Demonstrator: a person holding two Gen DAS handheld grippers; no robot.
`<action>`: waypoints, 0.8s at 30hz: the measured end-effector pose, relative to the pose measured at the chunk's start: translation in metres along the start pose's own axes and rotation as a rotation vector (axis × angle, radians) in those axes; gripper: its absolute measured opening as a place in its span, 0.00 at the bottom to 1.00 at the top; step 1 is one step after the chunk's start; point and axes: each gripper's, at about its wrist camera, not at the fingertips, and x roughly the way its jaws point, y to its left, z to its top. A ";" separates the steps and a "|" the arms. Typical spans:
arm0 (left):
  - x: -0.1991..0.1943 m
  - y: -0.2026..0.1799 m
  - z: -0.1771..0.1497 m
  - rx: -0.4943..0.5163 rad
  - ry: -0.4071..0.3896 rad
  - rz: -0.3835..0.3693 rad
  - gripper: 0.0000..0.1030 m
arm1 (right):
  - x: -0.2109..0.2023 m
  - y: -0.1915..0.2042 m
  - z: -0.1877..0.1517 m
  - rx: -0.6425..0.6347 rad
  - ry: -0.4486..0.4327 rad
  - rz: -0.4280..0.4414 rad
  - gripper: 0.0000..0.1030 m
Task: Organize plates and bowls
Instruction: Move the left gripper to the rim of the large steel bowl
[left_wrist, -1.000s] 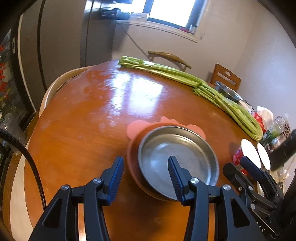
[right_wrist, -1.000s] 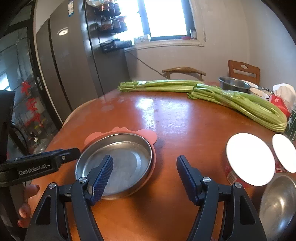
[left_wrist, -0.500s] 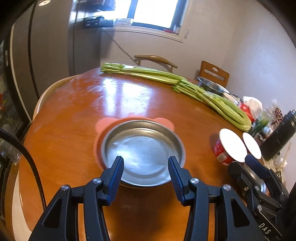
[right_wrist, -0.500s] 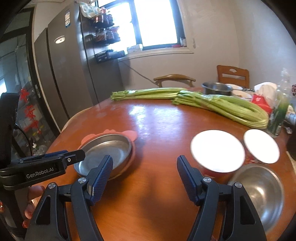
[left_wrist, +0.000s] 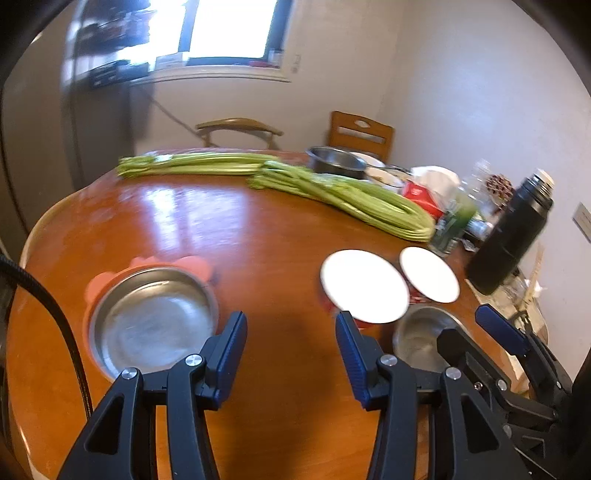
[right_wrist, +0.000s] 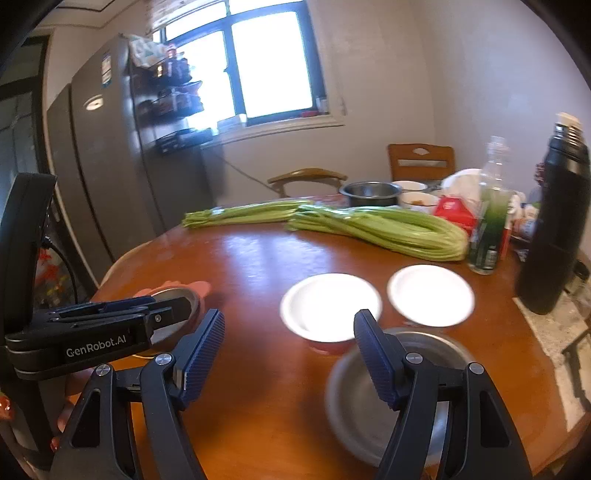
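Tools both released, empty: left tool (left_wrist: 291, 349), right tool (right_wrist: 289, 349). Steel bowl (right_wrist: 399, 391) at right tool's 4 o'clock; judgement: straddle near rim, clench square.

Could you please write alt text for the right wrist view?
The open right gripper hovers over a round wooden table, its right finger above a steel bowl. Beyond stand two white-lined red bowls, celery bundles and a black flask; the left gripper enters at left.

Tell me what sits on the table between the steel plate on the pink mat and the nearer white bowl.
Nothing: in the left wrist view, only bare tabletop separates the steel plate on its pink mat from the white bowl.
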 end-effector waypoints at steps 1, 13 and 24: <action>0.002 -0.007 0.002 0.011 0.001 -0.008 0.48 | -0.003 -0.006 0.000 0.006 -0.002 -0.009 0.72; 0.039 -0.065 -0.004 0.108 0.084 -0.101 0.48 | -0.013 -0.078 -0.013 0.068 0.034 -0.176 0.72; 0.073 -0.097 -0.027 0.161 0.170 -0.128 0.48 | -0.002 -0.121 -0.044 0.115 0.128 -0.214 0.72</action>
